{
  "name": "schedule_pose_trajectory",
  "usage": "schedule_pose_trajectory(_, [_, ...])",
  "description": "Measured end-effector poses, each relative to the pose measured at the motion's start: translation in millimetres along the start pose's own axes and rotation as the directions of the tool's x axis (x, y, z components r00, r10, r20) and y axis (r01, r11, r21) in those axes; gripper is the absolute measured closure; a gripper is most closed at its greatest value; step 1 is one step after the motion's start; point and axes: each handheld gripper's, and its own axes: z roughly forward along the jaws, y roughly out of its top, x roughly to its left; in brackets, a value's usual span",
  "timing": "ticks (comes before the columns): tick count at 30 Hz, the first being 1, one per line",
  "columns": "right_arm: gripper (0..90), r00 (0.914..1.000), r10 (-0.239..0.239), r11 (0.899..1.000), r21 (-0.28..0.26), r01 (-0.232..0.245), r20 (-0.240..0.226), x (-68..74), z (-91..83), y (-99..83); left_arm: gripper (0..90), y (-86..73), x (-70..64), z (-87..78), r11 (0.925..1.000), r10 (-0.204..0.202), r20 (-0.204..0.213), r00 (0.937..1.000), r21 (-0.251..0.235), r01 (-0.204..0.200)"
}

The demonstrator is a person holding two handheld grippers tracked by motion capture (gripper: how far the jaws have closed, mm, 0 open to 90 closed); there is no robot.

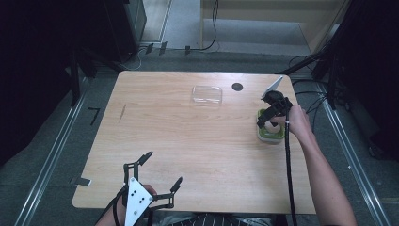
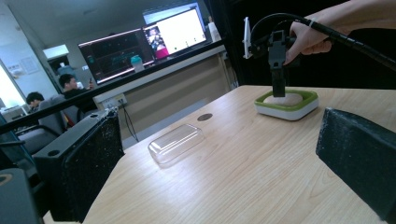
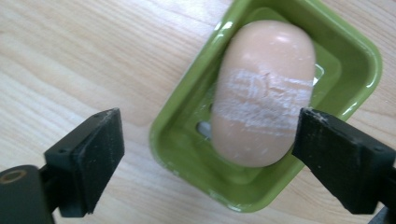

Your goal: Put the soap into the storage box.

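Soap bar, pinkish, oval, lies in green soap dish directly under right gripper. White scuffed band runs across its middle. In the right gripper view the jaws are spread wide: one pad sits left of the dish over bare wood, the other just off the bar's right edge, over the dish rim. Nothing clamped; whether that pad touches the bar I can't tell. Dish has drain holes in its floor, partly hidden by the bar.

High view: right gripper points down over the soap dish near the table's right edge, right hand wrapped around its body, cable trailing back along the forearm. Left gripper view shows the same: black jaws coming straight down onto the soap bar inside the dish, which has a white base and green rim.

Clear plastic lid lies flat on the table, well to the left of the right gripper and further from the person. Small dark round hole in the tabletop sits between the lid and the right gripper.

Left gripper is well apart, at the near edge of the table, jaws wide apart, holding nothing, aimed across the table toward lid and dish.
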Motion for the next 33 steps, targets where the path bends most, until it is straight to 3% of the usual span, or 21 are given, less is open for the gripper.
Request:
schedule_pose_trajectory(21, [3.4, 0.9928, -0.120, 0.993, 0.016, 0.120, -0.010, 50.5, -9.7, -18.3, 1.1, 0.0, -0.6, 0.4, 1.0000, 0.000, 0.001, 1.0000, 0.001, 0.000])
schedule_pose_trajectory(33, [3.4, 0.9787, -0.205, 0.978, 0.028, 0.205, -0.004, 80.1, -8.5, -34.2, 1.1, 0.1, -0.4, 0.2, 1.0000, 0.003, 0.002, 1.0000, 0.001, -0.003])
